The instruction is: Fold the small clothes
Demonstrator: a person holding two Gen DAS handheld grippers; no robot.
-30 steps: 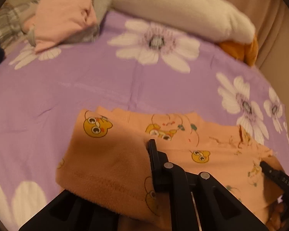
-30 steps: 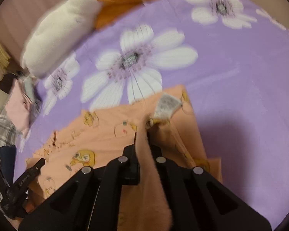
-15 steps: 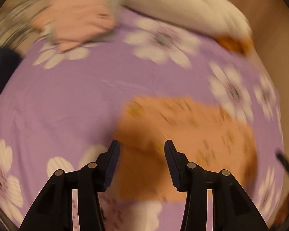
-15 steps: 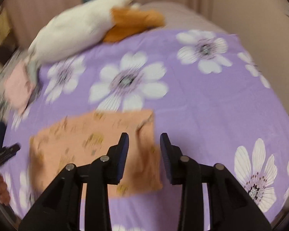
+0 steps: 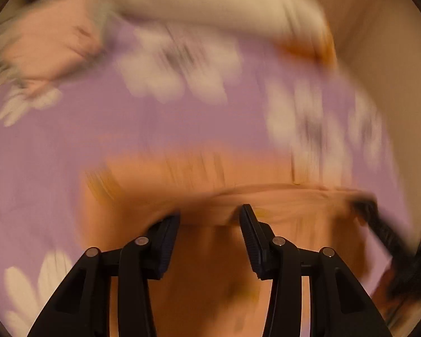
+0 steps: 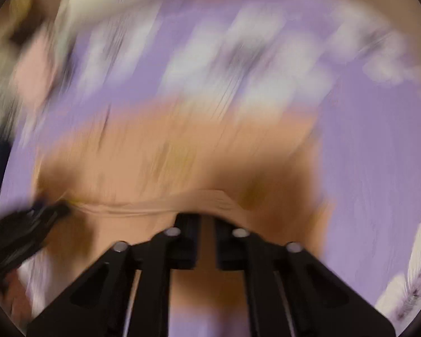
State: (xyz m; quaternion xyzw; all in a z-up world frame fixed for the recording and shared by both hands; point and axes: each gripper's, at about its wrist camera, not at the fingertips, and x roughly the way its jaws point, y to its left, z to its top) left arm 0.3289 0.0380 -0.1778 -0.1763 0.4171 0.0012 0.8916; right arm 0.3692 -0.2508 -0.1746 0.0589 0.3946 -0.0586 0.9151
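**A:** Okay, both views badly motion-blurred. Any containers?

**B:** Can't make one out. Just the purple floral sheet (image 5: 103, 129) with stuff lying on it. Orange garment (image 5: 210, 266) sits on the near part of the sheet, spread left to right, with a raised edge or fold line across its middle.

**A:** Left gripper?

**B:** Left gripper (image 5: 209, 216) has its fingers spread wide, gap between them showing only orange cloth underneath. Fingertips are over the near half of the garment, right at that fold edge. Nothing pinched that I can see.

**A:** Right one?

**B:** Right gripper (image 6: 207, 219) is narrow, fingers close with a thin slot between. Orange garment (image 6: 182, 154) fills the area ahead of and under the tips; a stretched edge runs from the tips out to the left. Whether cloth is actually clamped in the slot, I can't tell through the blur.

**A:** Do the views see each other?

**B:** Yes. Right gripper shows as a dark smear at the right edge of the left view, on the garment's right end.

**A:** Anything else?

**B:** Far side: white plush (image 5: 224, 2) with an orange part, and a pink cloth pile (image 5: 53, 39) far left. Both well apart from the garment.
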